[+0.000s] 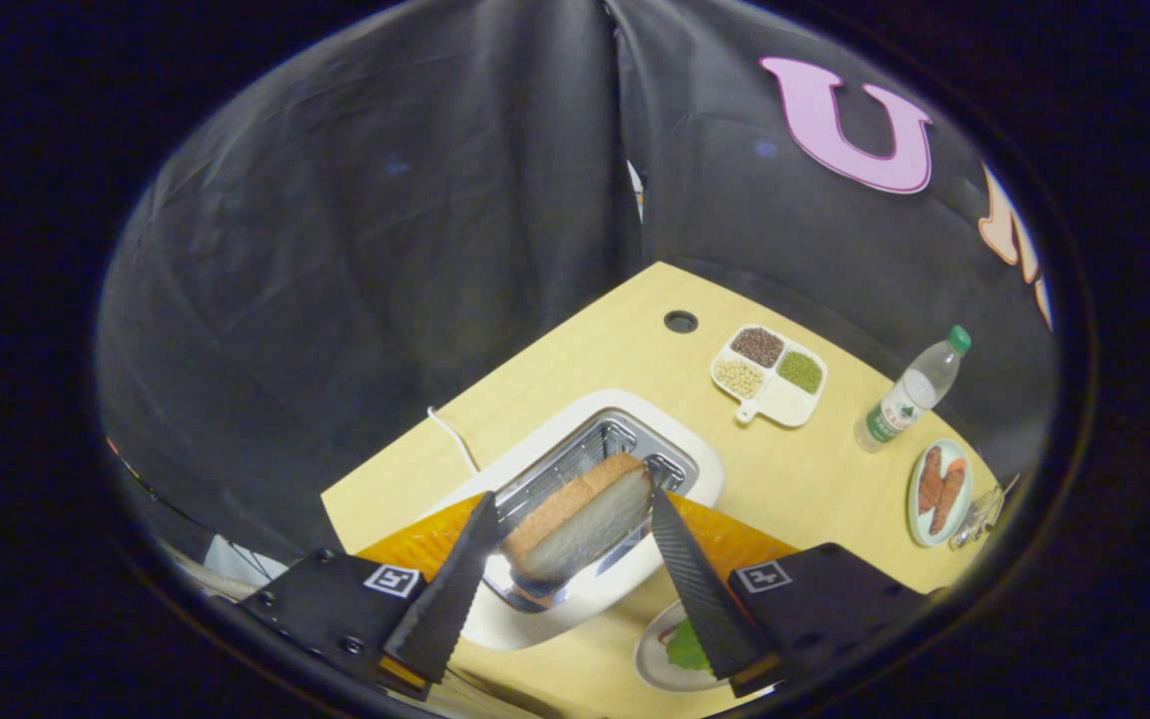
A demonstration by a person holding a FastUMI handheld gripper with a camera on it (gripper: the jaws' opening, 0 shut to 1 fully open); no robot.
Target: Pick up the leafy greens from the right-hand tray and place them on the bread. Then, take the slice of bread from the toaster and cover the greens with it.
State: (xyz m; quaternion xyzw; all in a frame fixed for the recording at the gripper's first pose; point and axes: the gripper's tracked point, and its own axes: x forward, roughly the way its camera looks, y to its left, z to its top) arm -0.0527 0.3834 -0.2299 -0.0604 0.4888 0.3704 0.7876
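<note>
Second step: tool closed on the tan-crusted slice of bread, just above the white toaster. Next, I judge: carry to green leaf on the plate.

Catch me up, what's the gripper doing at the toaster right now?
A person's handheld gripper has a slice of bread between its fingers, at or just above the slot of the white toaster; both fingers look pressed to the slice's edges. Near the right finger, a plate already holds the leafy greens, so the covering step looks next. A divided tray of grains, a water bottle and a plate of sausages sit beyond on the table.
</note>
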